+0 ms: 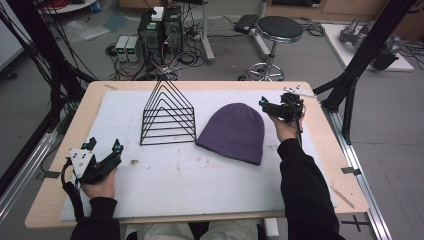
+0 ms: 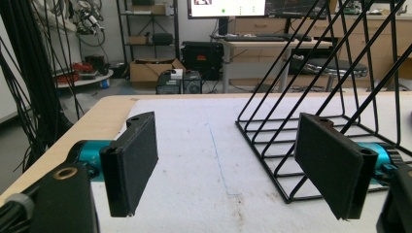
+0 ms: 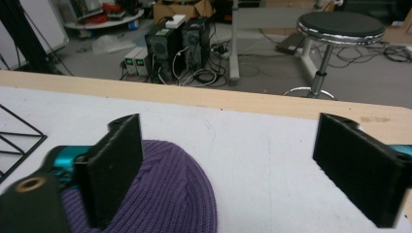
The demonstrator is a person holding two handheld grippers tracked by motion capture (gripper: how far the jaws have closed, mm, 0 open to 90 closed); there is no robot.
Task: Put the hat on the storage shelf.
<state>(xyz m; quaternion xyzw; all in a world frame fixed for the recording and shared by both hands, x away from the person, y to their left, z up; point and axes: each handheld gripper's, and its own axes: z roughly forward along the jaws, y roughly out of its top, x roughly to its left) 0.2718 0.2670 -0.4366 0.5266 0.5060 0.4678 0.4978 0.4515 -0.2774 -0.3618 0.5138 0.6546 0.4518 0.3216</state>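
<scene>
purple knitted beanie (image 1: pixel 234 132) flat mid-mat, beside black wire triangular rack (image 1: pixel 168 116) | right gripper (image 1: pixel 276 107) jaws apart at crown; left gripper (image 1: pixel 104 148) jaws apart, idle | likely grasp: pinch knit low, avoid mat

The desk (image 1: pixel 320 150) is viewed from above and behind the person, looking forward and down. Low, close views are taken along each pair of jaws toward the far edge. The wire rack (image 1: pixel 167 116) (image 2: pixel 330 97) is shared by the high and left gripper views; the purple beanie (image 1: pixel 235 132) (image 3: pixel 175 194) by the high and right gripper views.
</scene>
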